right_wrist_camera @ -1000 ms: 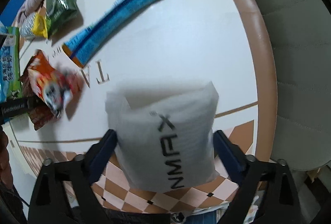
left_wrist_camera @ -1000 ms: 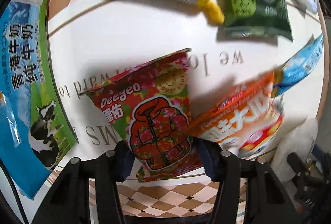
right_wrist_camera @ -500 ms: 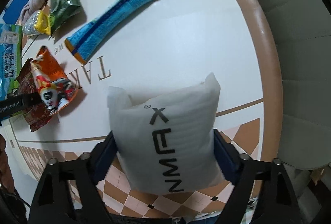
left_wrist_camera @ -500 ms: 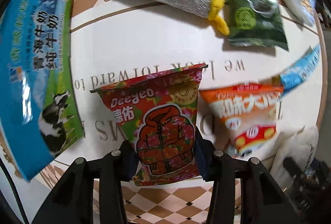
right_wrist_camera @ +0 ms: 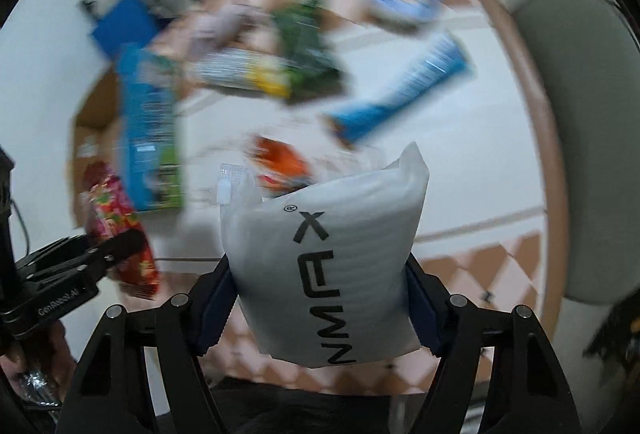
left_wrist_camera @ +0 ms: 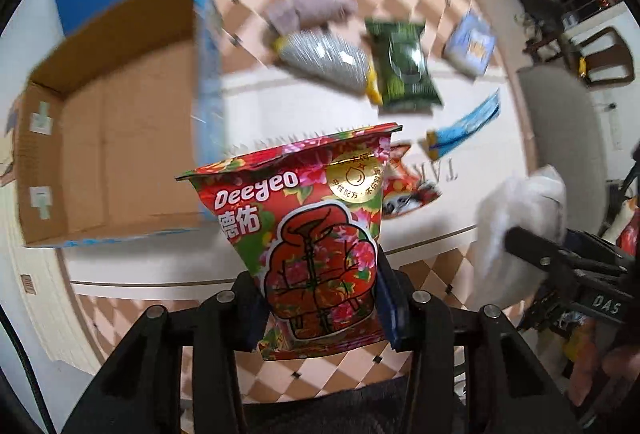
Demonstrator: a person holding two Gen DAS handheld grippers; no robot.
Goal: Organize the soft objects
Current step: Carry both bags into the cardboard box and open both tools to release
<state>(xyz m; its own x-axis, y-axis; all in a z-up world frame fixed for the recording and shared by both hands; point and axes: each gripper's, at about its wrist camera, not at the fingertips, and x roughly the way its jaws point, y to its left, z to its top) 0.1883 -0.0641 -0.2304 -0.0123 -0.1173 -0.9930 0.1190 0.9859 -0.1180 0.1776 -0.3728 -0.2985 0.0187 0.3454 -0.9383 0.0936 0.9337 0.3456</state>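
My left gripper (left_wrist_camera: 320, 298) is shut on a red Deeyeo packet (left_wrist_camera: 304, 230) and holds it upright, high above the table. My right gripper (right_wrist_camera: 320, 298) is shut on a white foam pouch (right_wrist_camera: 328, 254) with black letters, also lifted; the pouch shows at the right of the left wrist view (left_wrist_camera: 516, 234). An open cardboard box (left_wrist_camera: 112, 145) with a blue printed wall stands at the left. An orange snack bag (left_wrist_camera: 404, 185) lies on the table behind the red packet.
On the round table (left_wrist_camera: 288, 109) lie a silver pouch (left_wrist_camera: 324, 61), a green packet (left_wrist_camera: 404, 69), a long blue packet (left_wrist_camera: 464, 125), a pale blue pack (left_wrist_camera: 472, 45) and a grey cloth (left_wrist_camera: 312, 9). A grey chair (right_wrist_camera: 592, 113) stands at the right.
Both grippers have risen well above the table with their loads. The orange bag now lies flat on the table. The box's open inside has come into view.
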